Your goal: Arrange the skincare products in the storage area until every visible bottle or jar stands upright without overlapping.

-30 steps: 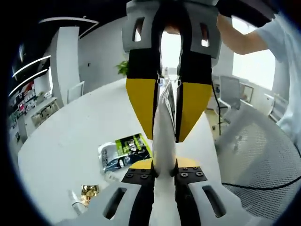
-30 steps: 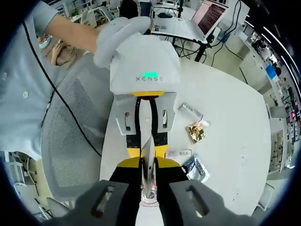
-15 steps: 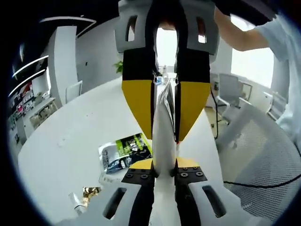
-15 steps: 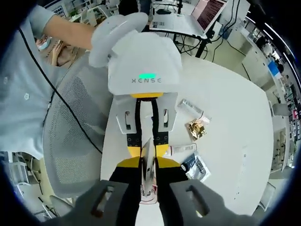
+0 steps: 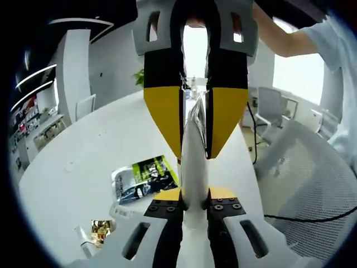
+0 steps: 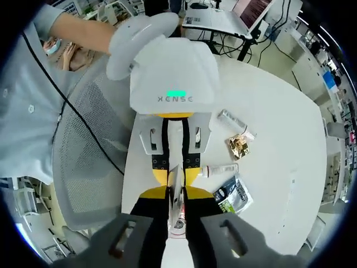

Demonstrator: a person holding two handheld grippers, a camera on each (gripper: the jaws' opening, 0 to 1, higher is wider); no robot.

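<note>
A thin silver sachet [image 5: 194, 174] is held edge-on between both grippers above the white table [image 5: 67, 173]. My left gripper [image 5: 194, 196] is shut on its near end. The right gripper [image 5: 194, 152] reaches in from the top of the left gripper view, its yellow pads shut on the far end. In the right gripper view the same sachet [image 6: 176, 219] sits in my right gripper [image 6: 175, 194], with the white-bodied left gripper [image 6: 175, 177] opposite. On the table lie a green-black sachet [image 6: 233, 195], a white tube [image 6: 220, 168], a gold wrapper [image 6: 240, 146] and a clear tube [image 6: 234, 120].
A white mesh chair [image 6: 89, 145] stands against the table's edge beside the grippers. A person's sleeve and arm [image 6: 33, 95] are close by. The green-black sachet [image 5: 142, 178] and gold wrapper [image 5: 100, 230] lie left of the jaws. Desks with a laptop [image 6: 245, 14] stand beyond.
Both grippers stay shut on the silver sachet. The two views have shifted a little with the hands, so the items on the table sit slightly lower in the right gripper view.
</note>
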